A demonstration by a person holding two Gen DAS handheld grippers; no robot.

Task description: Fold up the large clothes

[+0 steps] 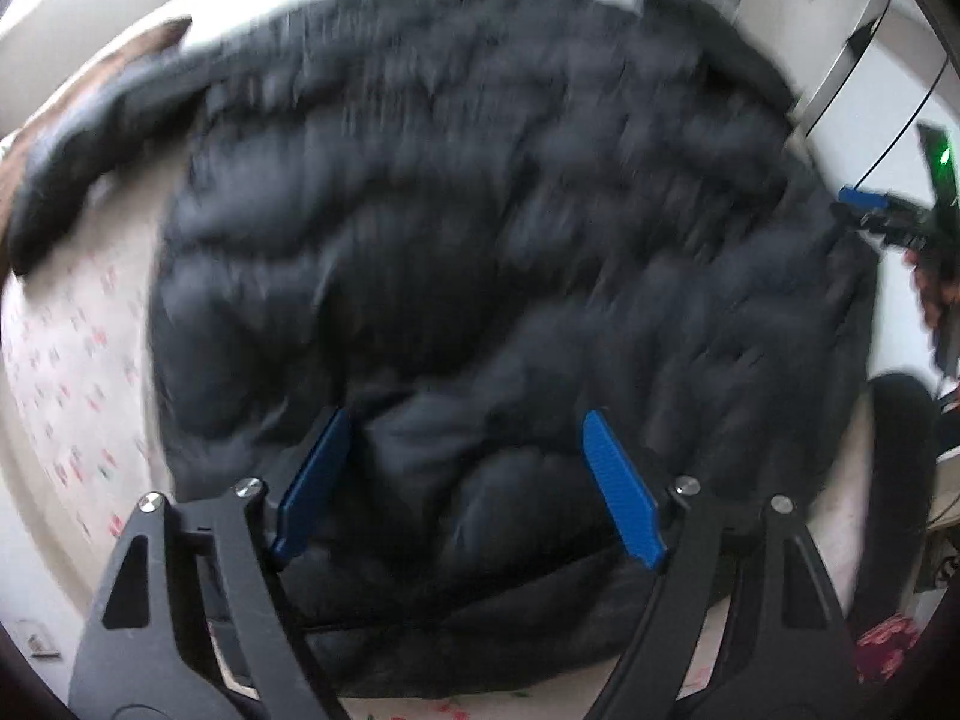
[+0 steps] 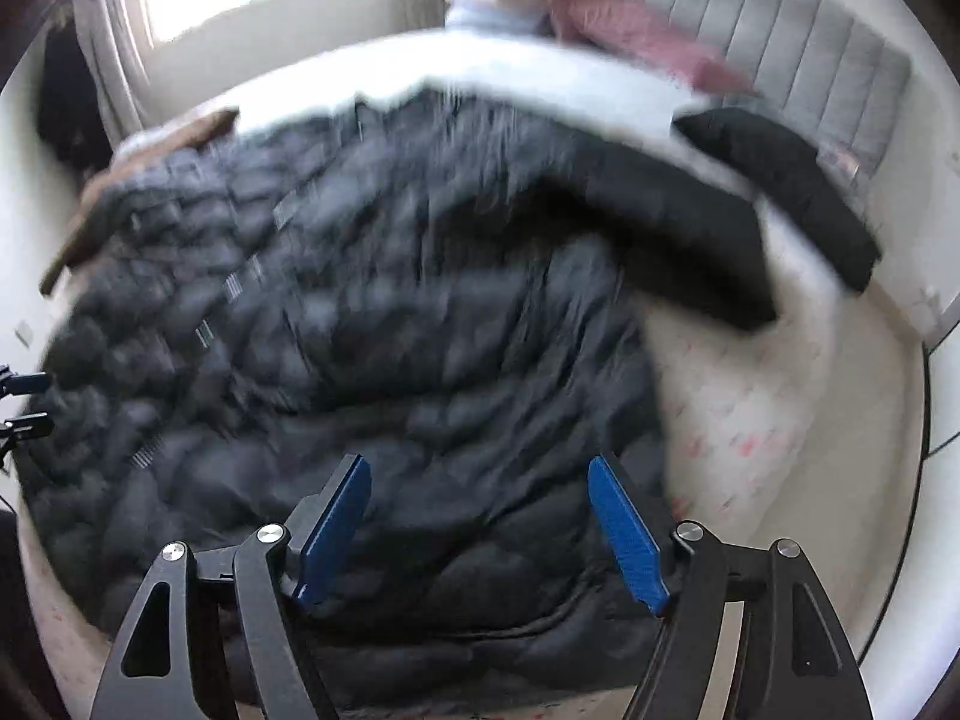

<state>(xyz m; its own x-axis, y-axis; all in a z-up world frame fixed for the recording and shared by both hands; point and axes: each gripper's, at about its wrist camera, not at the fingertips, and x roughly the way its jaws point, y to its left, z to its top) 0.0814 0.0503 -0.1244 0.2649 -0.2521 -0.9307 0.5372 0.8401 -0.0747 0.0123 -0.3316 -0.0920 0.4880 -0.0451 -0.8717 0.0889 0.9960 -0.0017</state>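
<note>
Your bed (image 2: pixel 780 420) carries the black puffer jacket (image 1: pixel 468 228), spread across most of it, one sleeve (image 2: pixel 750 192) toward the headboard (image 2: pixel 780 18). Your left tongs (image 1: pixel 465 486) and right tongs (image 2: pixel 480 528) hang wide above its hem, gripping nothing.

Spread flat on the bed (image 2: pixel 780 432): jacket (image 2: pixel 360 330), pillows (image 2: pixel 600 18) behind it, headboard (image 2: pixel 810 42) behind those.

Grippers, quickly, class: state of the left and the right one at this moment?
Left gripper: open, holding nothing, poised over the black puffer jacket.
Right gripper: open, holding nothing, over the same jacket.
</note>
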